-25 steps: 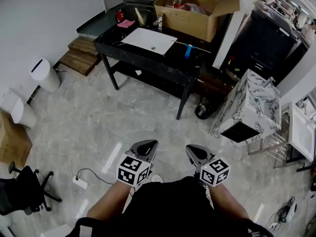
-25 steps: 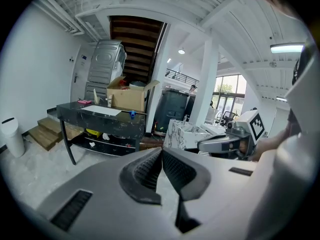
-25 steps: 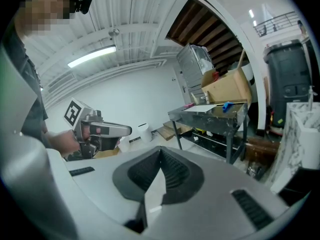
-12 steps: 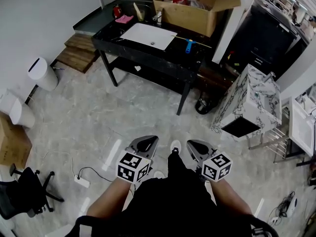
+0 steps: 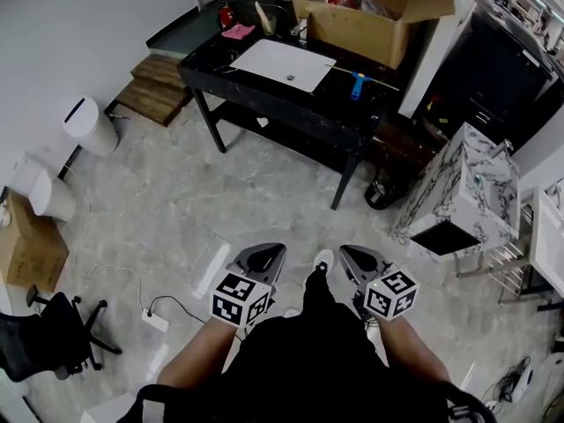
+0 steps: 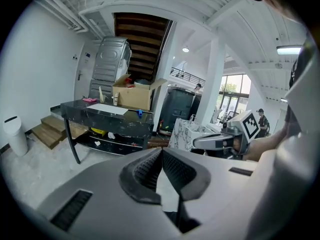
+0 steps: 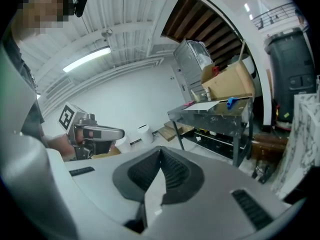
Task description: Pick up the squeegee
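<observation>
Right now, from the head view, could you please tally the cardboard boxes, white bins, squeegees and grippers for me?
cardboard boxes: 2
white bins: 2
squeegee: 1
grippers, the left gripper and the right gripper: 2
Total: 7

Blue-handled squeegee (image 5: 357,85), white sheet (image 5: 282,63) and brown cardboard box (image 5: 370,29) against a black table (image 5: 264,102). Cabinet (image 5: 467,183): white marble pattern, grey-veined. Floor (image 5: 176,201): pale grey, mottled.

Blue-handled squeegee (image 5: 357,85) flat on the black table (image 5: 339,108), near the cardboard box (image 5: 370,29)
</observation>
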